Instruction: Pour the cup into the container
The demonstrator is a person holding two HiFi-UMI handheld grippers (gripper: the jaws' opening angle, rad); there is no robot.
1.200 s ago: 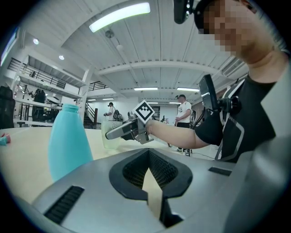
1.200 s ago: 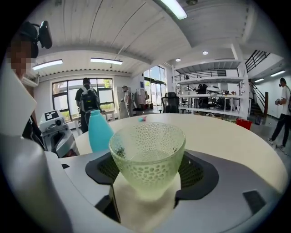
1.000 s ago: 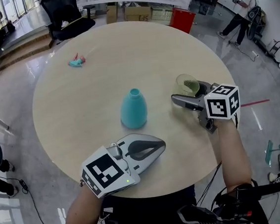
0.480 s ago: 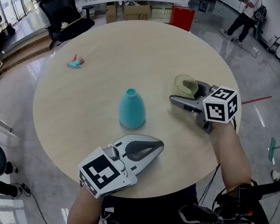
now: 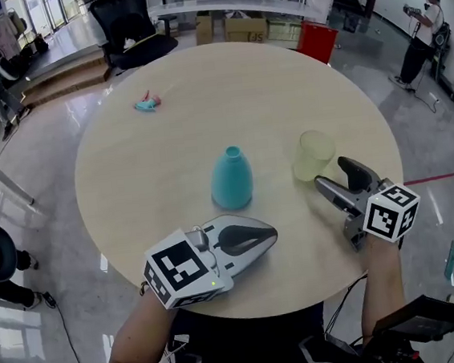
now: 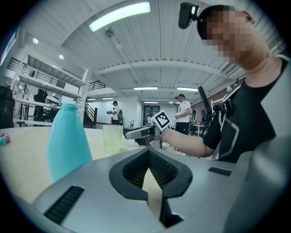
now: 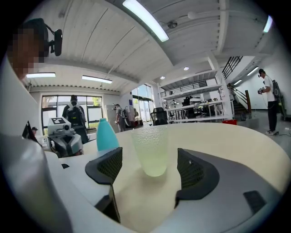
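Pale wood is the top of the round table (image 5: 166, 143), which fills the middle of the head view and carries everything. The left gripper (image 5: 271, 232) lies low at the lower centre with its jaws closed together on nothing; I judge it is only waiting, since the container needs no support. The right gripper (image 5: 331, 171), at the lower right, has its jaws wide apart and empty. They point at the cup, which stands just ahead of the tips and touches neither pad, so this reads as the approach before a grasp.

The teal container (image 5: 231, 178) stands upright in the centre of the frame, and its narrow neck will ask for a careful pour. The translucent yellow-green cup (image 5: 314, 155) stands upright to the right of it, near but apart. A small pink and teal thing (image 5: 147, 104) lies far off at the upper left, and its kind is too small to tell.

Whether the cup holds liquid I cannot say, because its tint hides any level. The mouth of the container seems open, but its inside is not visible
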